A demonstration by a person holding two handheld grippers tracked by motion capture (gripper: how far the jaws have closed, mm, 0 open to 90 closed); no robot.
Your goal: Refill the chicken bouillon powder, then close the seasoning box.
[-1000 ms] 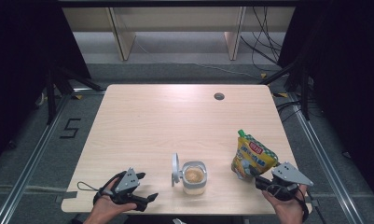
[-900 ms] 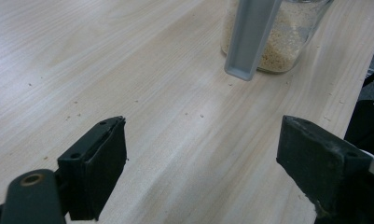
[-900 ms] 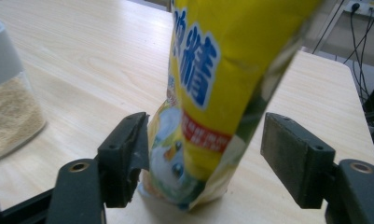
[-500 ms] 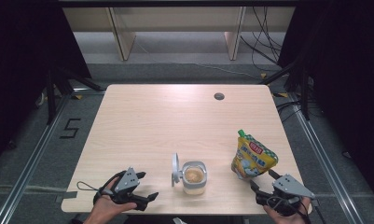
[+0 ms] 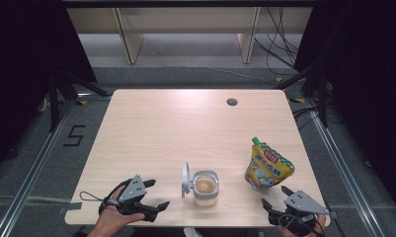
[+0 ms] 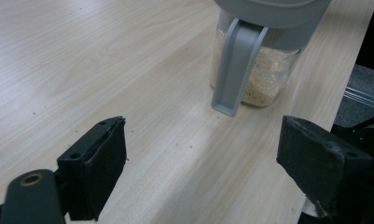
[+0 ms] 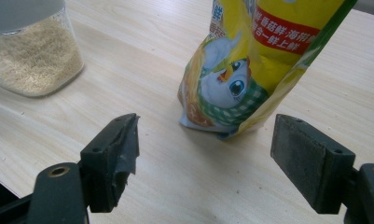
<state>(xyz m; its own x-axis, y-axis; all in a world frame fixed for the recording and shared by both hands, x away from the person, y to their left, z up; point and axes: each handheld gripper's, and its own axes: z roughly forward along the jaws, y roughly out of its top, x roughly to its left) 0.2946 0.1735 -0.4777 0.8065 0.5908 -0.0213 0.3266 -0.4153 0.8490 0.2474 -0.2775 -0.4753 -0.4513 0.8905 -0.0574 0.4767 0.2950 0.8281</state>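
Note:
A yellow snack pouch (image 5: 268,165) stands upright at the table's front right, and its printed front (image 7: 250,70) fills the top of the right gripper view. My right gripper (image 5: 274,195) sits just short of the pouch by the front edge. Its jaws (image 7: 205,149) have just been opening and stand wide, with nothing between them. A clear jar of pale grains (image 5: 205,186) stands at the front centre with its grey lid (image 5: 185,178) flipped open to the left. My left gripper (image 5: 157,193) rests left of the jar (image 6: 257,79), open and empty (image 6: 201,154).
The light wooden table (image 5: 176,128) has a round cable hole (image 5: 231,102) near its far right. Both hands lie at the front edge. Dark floor and metal rails surround the table, and wooden shelving stands behind it.
The right gripper has drawn back from the pouch toward the front right corner, and its jaws have spread wider. The left gripper, jar and pouch have not moved.

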